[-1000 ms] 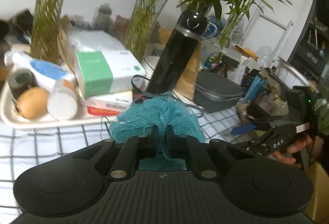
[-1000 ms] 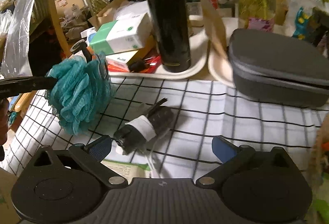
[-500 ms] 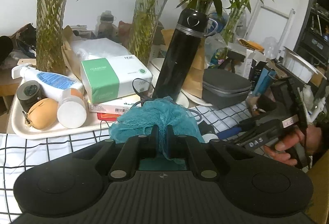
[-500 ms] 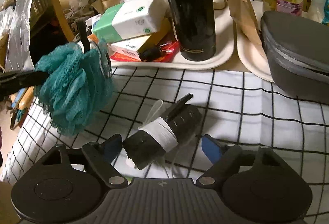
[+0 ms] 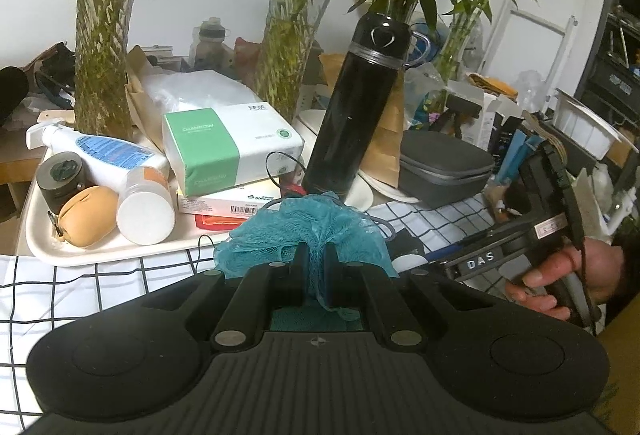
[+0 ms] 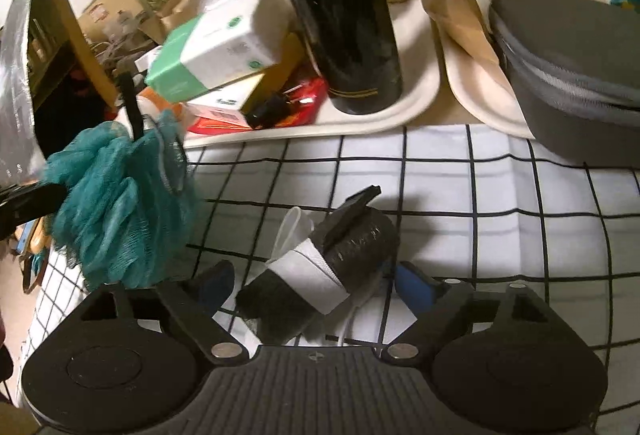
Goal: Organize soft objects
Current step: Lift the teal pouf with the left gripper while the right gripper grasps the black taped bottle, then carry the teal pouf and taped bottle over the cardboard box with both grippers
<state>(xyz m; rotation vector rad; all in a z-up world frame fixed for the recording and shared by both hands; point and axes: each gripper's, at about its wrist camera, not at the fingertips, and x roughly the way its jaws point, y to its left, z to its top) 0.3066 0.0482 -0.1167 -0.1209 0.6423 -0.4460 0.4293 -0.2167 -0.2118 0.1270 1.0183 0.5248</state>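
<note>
Left wrist view: your left claw point(image 5: 314, 267) is clamped tight on the teal loofah point(image 5: 308, 231), held above the checked counter point(image 5: 100, 275) before the tray point(image 5: 120, 247).

Right wrist view: your right claw point(image 6: 316, 285) gapes wide around the black roll point(image 6: 320, 275) lying on the counter; the loofah hangs at left.

The left gripper point(image 5: 314, 267) holds its fingers pinched nearly together on a teal mesh bath pouf point(image 5: 316, 223), lifted above the checked table point(image 6: 500, 187). The right gripper point(image 6: 310, 285), fingers spread wide, sits low over that table, flanking a black rolled bundle point(image 6: 320, 275). The person's right hand point(image 5: 560, 283) grips its handle.
</note>
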